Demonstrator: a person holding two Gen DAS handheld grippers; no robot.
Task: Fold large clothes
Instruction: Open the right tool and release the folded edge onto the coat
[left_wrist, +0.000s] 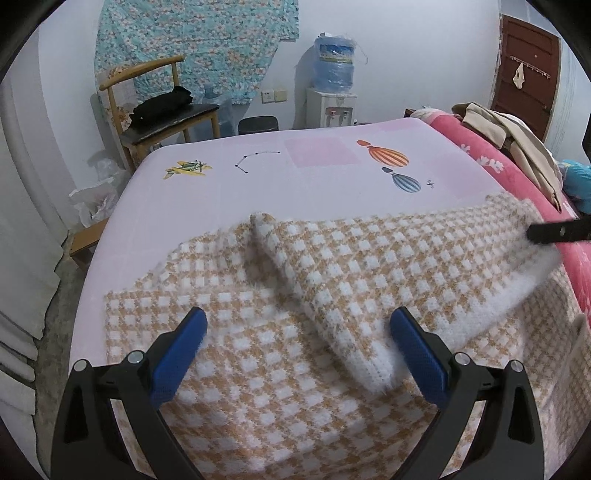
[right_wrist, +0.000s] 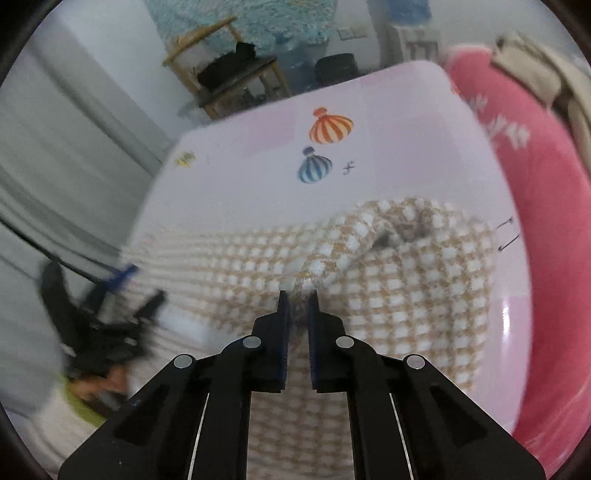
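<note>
The checked sweater (left_wrist: 280, 354) lies on the pale pink bed sheet (left_wrist: 229, 192), on the side away from the printed orange balloon (left_wrist: 388, 155), and reaches to the near edge of the left wrist view. Its long axis runs across the bed, roughly parallel to the pink blanket (left_wrist: 491, 162) edge's cross direction (the fisheye bends this, so take it loosely). One sleeve or flap is lifted and folded over the body, its white cuff end pointing toward the near edge and its upper end rising toward the blanket.

The left gripper (left_wrist: 297, 325) hovers just above the sweater, aimed toward the balloon, its blue fingers (left_wrist: 181, 354) spread wide with nothing between them.

The right gripper (right_wrist: 297, 297) also points toward the balloon, its jaws drawn narrow and pinching a raised fold of the sweater (right_wrist: 369, 280). The right wrist view is blurred.
</note>
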